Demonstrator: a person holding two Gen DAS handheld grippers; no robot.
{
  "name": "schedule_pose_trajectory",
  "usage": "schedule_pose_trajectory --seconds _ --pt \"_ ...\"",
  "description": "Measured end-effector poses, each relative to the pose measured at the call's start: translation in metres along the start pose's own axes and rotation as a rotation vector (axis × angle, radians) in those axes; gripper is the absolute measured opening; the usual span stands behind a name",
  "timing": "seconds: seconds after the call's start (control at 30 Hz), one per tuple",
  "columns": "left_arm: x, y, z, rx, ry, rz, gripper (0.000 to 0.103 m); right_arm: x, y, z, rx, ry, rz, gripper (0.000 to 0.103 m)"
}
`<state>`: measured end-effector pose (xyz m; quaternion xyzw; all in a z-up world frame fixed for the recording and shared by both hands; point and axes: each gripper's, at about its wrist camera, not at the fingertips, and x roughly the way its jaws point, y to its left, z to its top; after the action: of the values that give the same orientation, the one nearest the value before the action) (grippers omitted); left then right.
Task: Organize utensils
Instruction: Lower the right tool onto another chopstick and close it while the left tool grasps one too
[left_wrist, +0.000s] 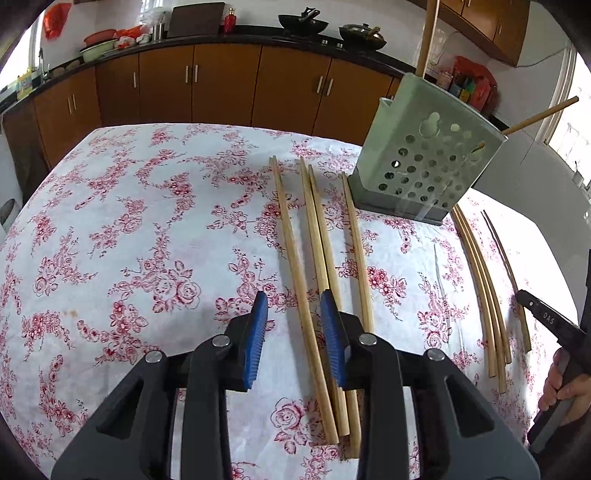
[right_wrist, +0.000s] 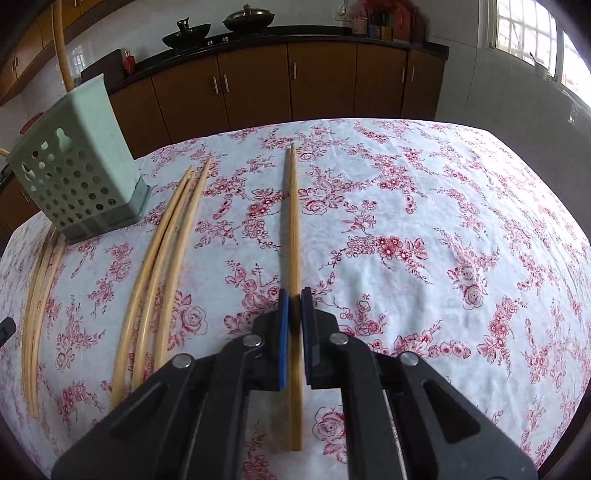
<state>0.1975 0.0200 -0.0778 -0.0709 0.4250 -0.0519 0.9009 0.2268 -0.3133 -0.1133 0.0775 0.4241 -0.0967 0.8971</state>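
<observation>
On the scene, line by line:
Writing: the letters "DAS" stand on the black arm of the right hand-held gripper at the right edge of the left wrist view; no other writing can be read.
Surface: a counter under a white cloth printed with red roses, creased in places.
Room: brown wooden cabinets under a dark worktop, two dark woks on it, a bright window to the right.
Holder: a pale green perforated plastic utensil holder stands on the cloth, two chopsticks leaning out of its top.
Left hand-held gripper: blue pads narrowly apart, one pale wooden chopstick lying between them, untouched; three more lie just beside it.
Right hand-held gripper: pads closed tight on a single wooden chopstick, which runs straight away from the camera.
Other chopsticks: three lie together between the held one and the holder.
Open room: bare cloth spreads wide to the right of the held chopstick, up to the counter's far edge.
</observation>
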Motion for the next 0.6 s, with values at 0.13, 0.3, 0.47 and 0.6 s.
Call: schedule_pose_trajectory --seconds 0.13,0.3,0.47,0.6 --pt "0.011 -0.008 -0.001 0.034 0.023 0.037 0.020 0.000 -0.002 0.000 -0.002 0.003 0.012 0.008" --pt "0.015 -0.013 -0.003 0.066 0.018 0.070 0.009 -0.002 -0.005 -0.001 -0.001 0.003 0.015 0.008" --pt "0.015 0.004 0.003 0.027 0.007 0.124 0.007 -0.002 -0.001 -0.002 -0.021 0.003 0.045 0.008" --pt "0.014 0.030 0.011 -0.013 0.000 0.153 0.007 -0.002 0.006 -0.004 -0.042 -0.004 0.072 0.008"
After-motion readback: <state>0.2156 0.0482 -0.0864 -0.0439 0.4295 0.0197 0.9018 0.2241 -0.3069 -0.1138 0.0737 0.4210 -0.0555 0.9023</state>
